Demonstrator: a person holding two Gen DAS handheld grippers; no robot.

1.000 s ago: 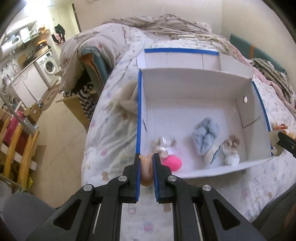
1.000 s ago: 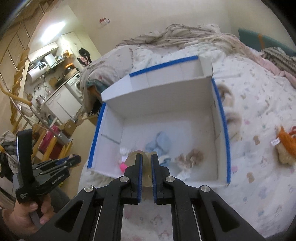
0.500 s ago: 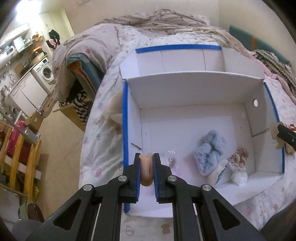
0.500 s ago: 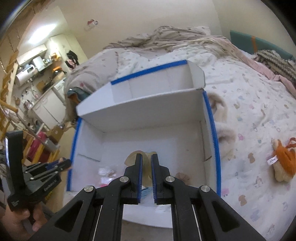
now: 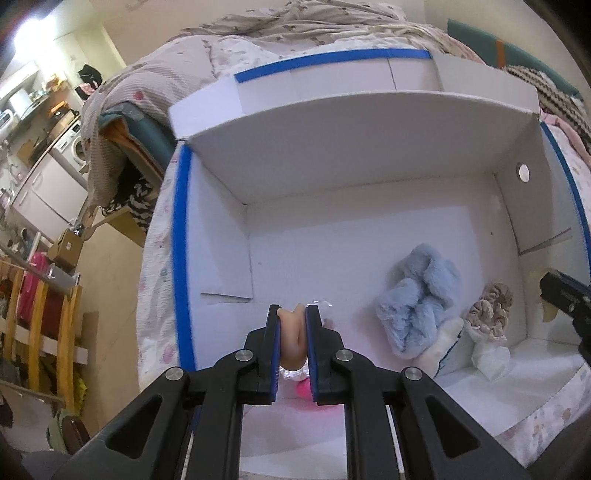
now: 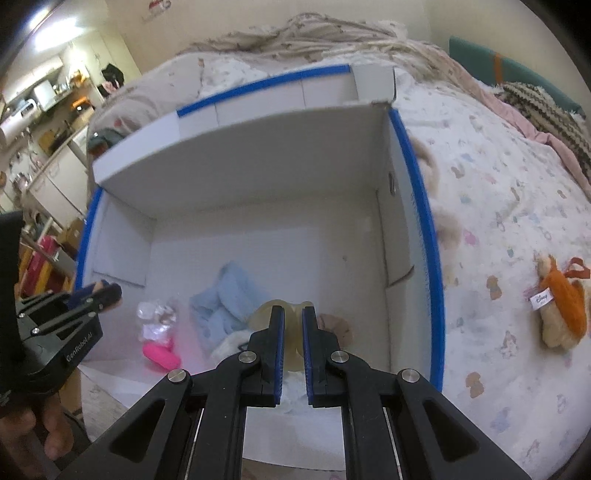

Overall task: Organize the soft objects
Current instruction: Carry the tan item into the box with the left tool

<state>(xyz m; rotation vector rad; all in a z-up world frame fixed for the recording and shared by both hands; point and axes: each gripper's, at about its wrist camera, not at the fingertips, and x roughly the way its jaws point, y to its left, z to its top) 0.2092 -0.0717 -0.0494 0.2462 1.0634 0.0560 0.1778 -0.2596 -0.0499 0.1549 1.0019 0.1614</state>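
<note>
A white cardboard box (image 5: 332, 147) with blue-taped edges lies open on the bed; it also shows in the right wrist view (image 6: 240, 166). My left gripper (image 5: 293, 314) is shut on a peach soft toy (image 5: 293, 343) just inside the box's near left part. My right gripper (image 6: 293, 314) is shut on a pale yellow soft toy (image 6: 262, 315) above the box's near side. Inside lie a light-blue fluffy piece (image 5: 421, 295), a beige scrunchie (image 5: 487, 310), a white soft item (image 5: 491, 358), a pink item (image 6: 160, 354) and a clear packet (image 6: 157, 317).
An orange-and-tan plush with a tag (image 6: 561, 306) lies on the patterned bedspread (image 6: 498, 184) right of the box. Bunched blankets (image 5: 295, 22) lie behind the box. Left of the bed are a wooden rack (image 5: 40, 325) and a washing machine (image 5: 72, 147).
Both grippers moved forward over the box's near edge, each still holding its toy. The box now fills both views.
</note>
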